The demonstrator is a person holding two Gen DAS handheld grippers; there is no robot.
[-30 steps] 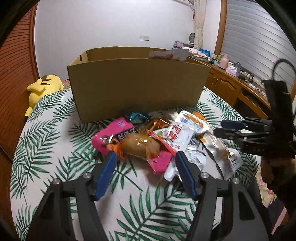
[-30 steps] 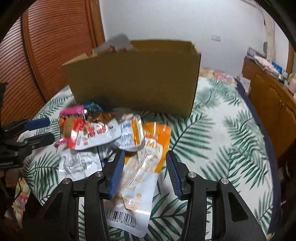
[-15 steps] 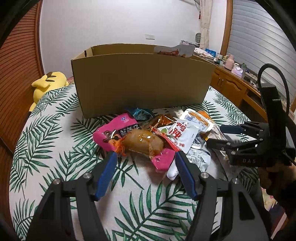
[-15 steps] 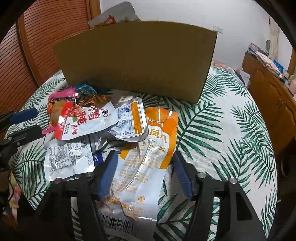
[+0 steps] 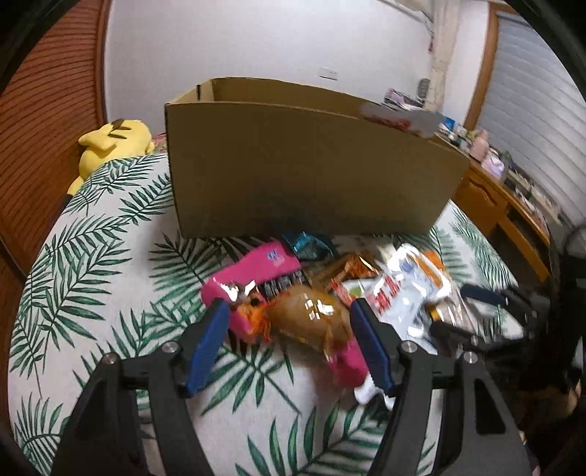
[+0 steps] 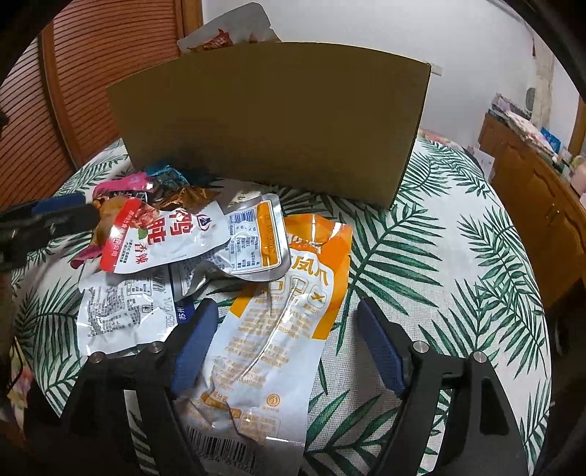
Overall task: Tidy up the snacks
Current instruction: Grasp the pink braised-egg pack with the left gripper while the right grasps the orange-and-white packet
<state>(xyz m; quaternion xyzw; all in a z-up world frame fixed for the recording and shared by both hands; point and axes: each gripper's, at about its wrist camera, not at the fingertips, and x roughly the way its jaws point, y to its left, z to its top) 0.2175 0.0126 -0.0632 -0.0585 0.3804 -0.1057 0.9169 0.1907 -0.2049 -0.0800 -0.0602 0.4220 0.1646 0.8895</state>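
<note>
A pile of snack packets lies on the leaf-print table in front of a cardboard box [image 5: 311, 172]. My left gripper [image 5: 291, 318] is open, its blue fingers on either side of a clear brown chicken-leg packet [image 5: 307, 318] lying on a pink packet [image 5: 256, 267]. My right gripper [image 6: 285, 322] is open, straddling an orange and white packet [image 6: 282, 322]. Beside it lie a red and white packet [image 6: 161, 234] and silver packets [image 6: 252, 238]. The box also shows in the right wrist view [image 6: 271, 117], with a packet [image 6: 227, 33] sticking out of its top.
A yellow plush toy [image 5: 113, 142] lies at the table's far left edge. A wooden cabinet [image 6: 534, 183] with clutter stands to the right. A slatted wooden door [image 6: 91, 84] is behind on the left. The right gripper shows blurred in the left wrist view [image 5: 487, 311].
Both grippers have moved forward and down toward the packets. The left now brackets the chicken-leg packet; the right has widened around the orange packet.
</note>
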